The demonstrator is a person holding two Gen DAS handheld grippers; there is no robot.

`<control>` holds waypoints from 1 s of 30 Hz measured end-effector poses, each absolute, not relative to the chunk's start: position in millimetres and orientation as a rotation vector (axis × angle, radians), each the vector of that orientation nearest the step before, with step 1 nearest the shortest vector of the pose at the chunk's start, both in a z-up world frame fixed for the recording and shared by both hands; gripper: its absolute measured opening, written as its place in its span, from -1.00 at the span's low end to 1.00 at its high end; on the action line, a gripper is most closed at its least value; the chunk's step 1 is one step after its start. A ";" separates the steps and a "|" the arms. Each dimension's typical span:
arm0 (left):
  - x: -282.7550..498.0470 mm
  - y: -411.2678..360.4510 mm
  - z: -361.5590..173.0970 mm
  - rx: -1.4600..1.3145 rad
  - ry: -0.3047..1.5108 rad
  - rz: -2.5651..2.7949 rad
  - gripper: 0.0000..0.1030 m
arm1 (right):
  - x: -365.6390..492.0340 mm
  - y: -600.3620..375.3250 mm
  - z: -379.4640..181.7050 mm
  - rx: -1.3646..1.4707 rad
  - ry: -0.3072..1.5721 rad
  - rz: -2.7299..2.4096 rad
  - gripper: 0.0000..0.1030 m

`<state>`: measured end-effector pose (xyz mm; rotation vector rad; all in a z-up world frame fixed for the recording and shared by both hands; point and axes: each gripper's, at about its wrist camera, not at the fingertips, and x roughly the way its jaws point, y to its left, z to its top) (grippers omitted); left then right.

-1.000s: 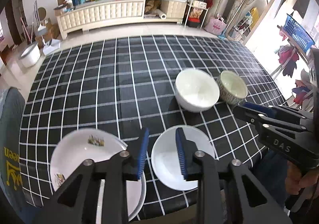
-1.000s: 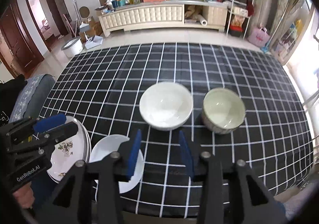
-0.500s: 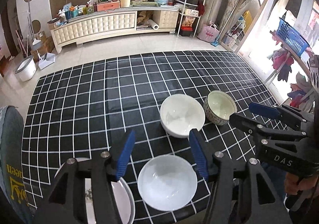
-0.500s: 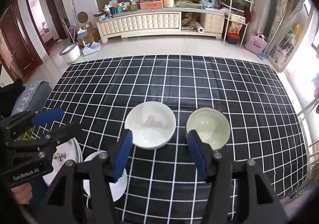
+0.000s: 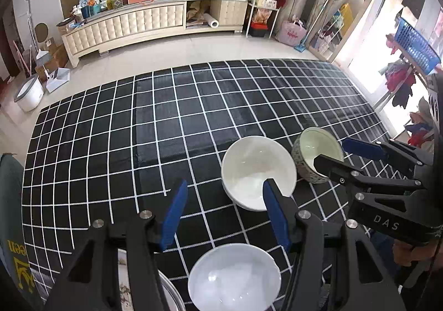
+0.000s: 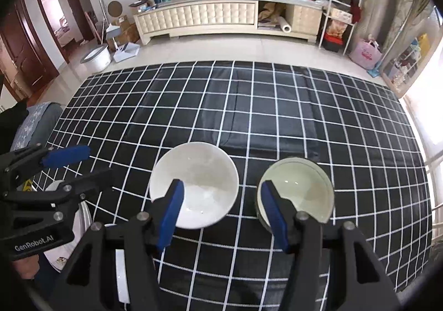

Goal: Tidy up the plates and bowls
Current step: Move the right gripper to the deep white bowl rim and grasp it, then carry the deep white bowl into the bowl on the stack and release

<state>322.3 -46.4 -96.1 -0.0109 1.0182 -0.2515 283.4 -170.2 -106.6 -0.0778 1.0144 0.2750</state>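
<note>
The white bowl [image 6: 195, 185] and the patterned bowl [image 6: 297, 189] stand side by side, just apart, on the checked tablecloth [image 6: 249, 106]; a small white plate [image 5: 234, 277] lies nearer the camera. All look glazed: rigid, slippery, breakable (grip the rim, one pad inside, one outside). The left gripper [image 5: 224, 214] and right gripper [image 6: 221, 210] hover about half open, holding nothing.

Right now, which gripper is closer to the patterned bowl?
Right. The right gripper hovers beside the patterned bowl, one of its fingers over the rim. The left gripper is farther left.
</note>
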 end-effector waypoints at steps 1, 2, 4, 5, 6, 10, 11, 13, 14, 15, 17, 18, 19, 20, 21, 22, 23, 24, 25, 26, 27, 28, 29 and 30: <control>325.8 -47.1 -99.0 -0.008 1.024 -0.250 0.05 | 287.0 -169.1 -110.3 -0.077 1.019 0.280 0.21; 330.2 -47.1 -103.6 -0.007 1.032 -0.246 0.05 | 290.1 -169.0 -113.0 -0.076 1.024 0.283 0.21; 335.3 -46.9 -111.1 -0.009 1.047 -0.238 0.05 | 296.5 -167.8 -121.1 -0.076 1.042 0.289 0.21; 338.3 -46.9 -116.2 -0.008 1.062 -0.236 0.05 | 299.0 -167.1 -124.9 -0.082 1.049 0.289 0.21; 342.1 -47.6 -122.8 -0.001 1.080 -0.237 0.05 | 302.3 -166.7 -128.7 -0.090 1.055 0.288 0.20; 351.3 -46.5 -139.6 -0.003 1.111 -0.233 0.05 | 311.0 -166.9 -144.7 -0.081 1.080 0.283 -0.08; 354.0 -46.2 -144.1 -0.011 1.121 -0.234 0.05 | 313.5 -168.0 -150.0 -0.073 1.099 0.287 -0.11; 358.8 -44.8 -152.8 -0.027 1.143 -0.238 -0.02 | 316.3 -169.5 -159.4 -0.068 1.129 0.285 -0.27; 361.1 -44.6 -157.0 -0.032 1.151 -0.242 -0.11 | 317.0 -170.1 -162.3 -0.069 1.138 0.278 -0.29; 362.6 -44.6 -161.1 -0.037 1.161 -0.246 -0.24 | 316.8 -170.4 -166.2 -0.070 1.149 0.275 -0.36; 364.1 -45.3 -166.8 -0.048 1.181 -0.261 -0.40 | 316.3 -170.6 -168.9 -0.066 1.152 0.272 -0.45; 364.8 -45.9 -170.0 -0.053 1.192 -0.269 -0.49 | 315.4 -170.6 -169.0 -0.073 1.144 0.264 -0.52; 365.5 -46.9 -172.0 -0.053 1.199 -0.276 -0.55 | 315.4 -170.2 -169.1 -0.080 1.140 0.259 -0.61; 365.4 -48.2 -173.1 -0.056 1.199 -0.286 -0.56 | 315.5 -170.1 -169.3 -0.083 1.136 0.255 -0.65; 365.4 -49.6 -174.2 -0.058 1.200 -0.301 -0.61 | 316.0 -171.0 -169.7 -0.081 1.136 0.252 -0.70; 365.1 -51.4 -175.7 -0.063 1.211 -0.328 -0.70 | 316.4 -171.5 -171.1 -0.081 1.143 0.251 -0.72; 366.1 -53.2 -177.7 -0.067 1.221 -0.349 -0.74 | 317.0 -171.7 -173.8 -0.082 1.153 0.250 -0.72; 366.4 -55.9 -179.7 -0.057 1.223 -0.359 -0.75 | 317.1 -171.5 -178.9 -0.083 1.175 0.248 -0.73; 366.4 -57.3 -180.5 -0.047 1.220 -0.354 -0.75 | 315.9 -173.1 -181.2 -0.082 1.167 0.246 -0.73; 366.4 -58.4 -180.7 -0.041 1.219 -0.348 -0.75 | 314.5 -173.3 -180.8 -0.086 1.161 0.241 -0.73; 366.7 -58.9 -181.3 -0.041 1.220 -0.343 -0.76 | 313.6 -172.4 -180.8 -0.091 1.159 0.235 -0.73; 367.3 -58.6 -181.6 -0.044 1.222 -0.339 -0.76 | 313.4 -172.4 -180.6 -0.089 1.157 0.229 -0.74; 368.9 -58.4 -181.4 -0.047 1.223 -0.338 -0.76 | 313.0 -172.5 -180.6 -0.083 1.154 0.222 -0.74; 369.5 -58.2 -182.2 -0.046 1.223 -0.335 -0.76 | 312.5 -171.8 -180.5 -0.084 1.151 0.215 -0.75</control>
